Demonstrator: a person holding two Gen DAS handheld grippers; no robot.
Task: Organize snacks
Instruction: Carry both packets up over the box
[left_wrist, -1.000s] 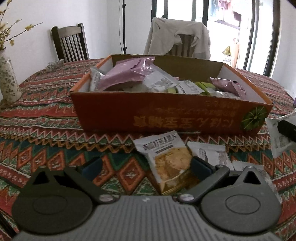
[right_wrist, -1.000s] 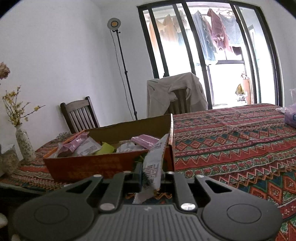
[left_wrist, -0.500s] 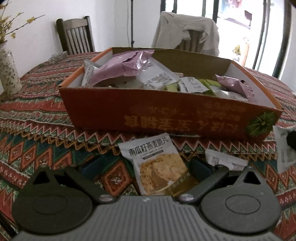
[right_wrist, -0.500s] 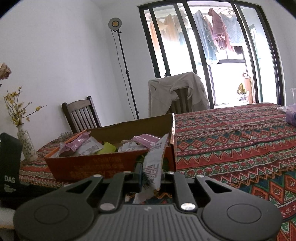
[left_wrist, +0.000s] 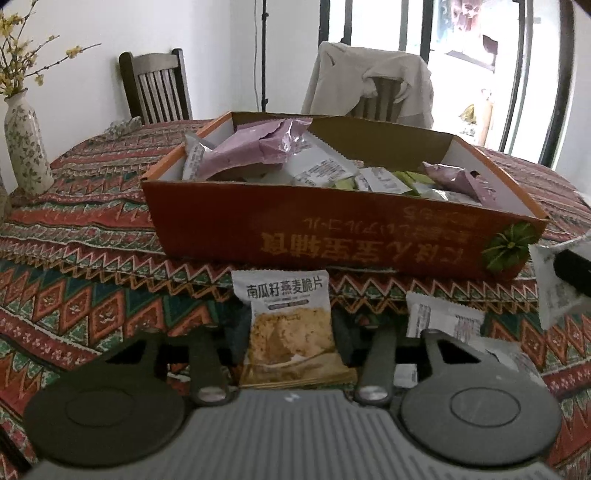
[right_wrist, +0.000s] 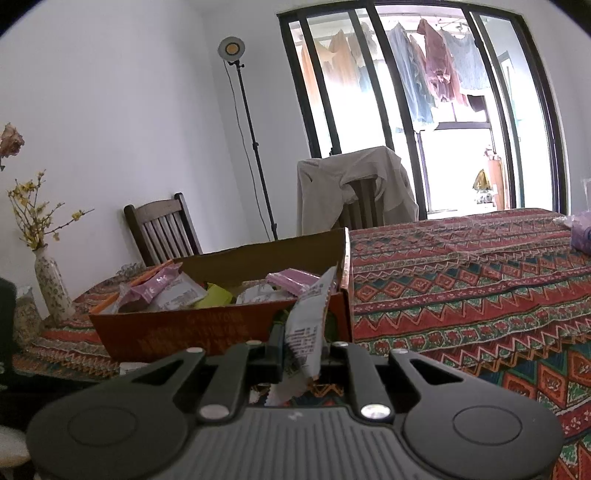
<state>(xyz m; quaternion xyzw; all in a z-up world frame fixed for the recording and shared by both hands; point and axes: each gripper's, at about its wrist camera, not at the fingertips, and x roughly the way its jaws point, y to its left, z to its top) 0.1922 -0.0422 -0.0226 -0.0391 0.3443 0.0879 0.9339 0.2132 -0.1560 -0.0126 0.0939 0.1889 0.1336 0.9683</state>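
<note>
The left gripper (left_wrist: 290, 332) has just been closing, and its jaws now pinch the oat crisp packet (left_wrist: 291, 325) from both sides while it's still down on the patterned tablecloth (left_wrist: 85, 295), right in front of the orange cardboard box (left_wrist: 332, 236). The right gripper (right_wrist: 301, 347) is pressed together on a white snack sachet (right_wrist: 306, 321), held upright just short of the box's near corner.

The box already has a heap of pink, white and green packets in it. A couple more white sachets (left_wrist: 443, 317) lie loose just right of the left gripper.

What could go wrong, I reckon: the packet is puffy and slick, so the squeeze might crush the crisps or let it squirt out on the lift. Also the box wall is right there, so a low carry could snag the packet on the rim.
</note>
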